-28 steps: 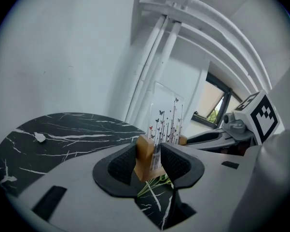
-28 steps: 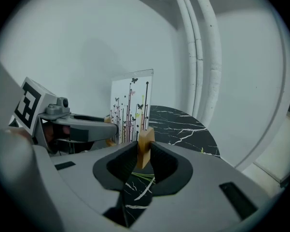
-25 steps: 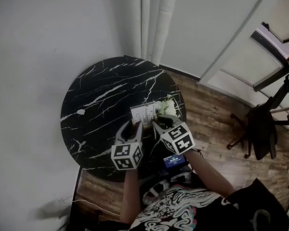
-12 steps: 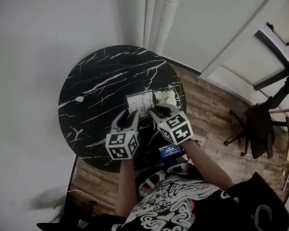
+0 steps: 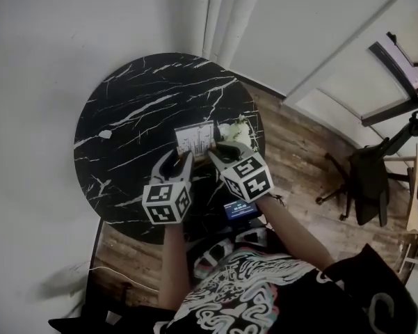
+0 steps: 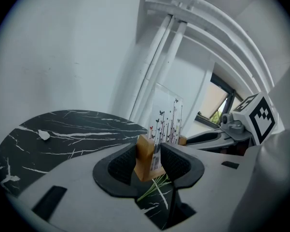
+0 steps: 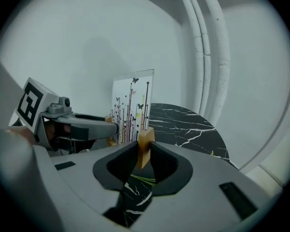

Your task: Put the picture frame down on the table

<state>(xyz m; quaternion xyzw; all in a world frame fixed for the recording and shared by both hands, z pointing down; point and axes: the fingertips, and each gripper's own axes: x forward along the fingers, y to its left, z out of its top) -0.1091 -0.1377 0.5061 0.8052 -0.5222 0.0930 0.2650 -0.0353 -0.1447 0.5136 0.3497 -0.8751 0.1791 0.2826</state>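
The picture frame (image 5: 195, 139) is a clear panel printed with flowers and butterflies, standing upright on two wooden foot blocks. It hangs over the near right part of the round black marble table (image 5: 125, 117). My left gripper (image 5: 181, 160) is shut on the frame's left wooden block (image 6: 145, 157). My right gripper (image 5: 216, 154) is shut on the right wooden block (image 7: 145, 146). The panel (image 7: 132, 105) rises above both sets of jaws. Whether the blocks touch the tabletop is hidden.
A pale green sprig (image 5: 236, 132) lies on the table just right of the frame. A small white scrap (image 5: 106, 135) sits at the table's left. White pipes (image 5: 222, 12) run up the wall behind. A dark chair (image 5: 365, 179) stands on the wood floor at right.
Both grippers and the frame have shifted slightly left and toward the table's far side in the head view. The grips are unchanged.
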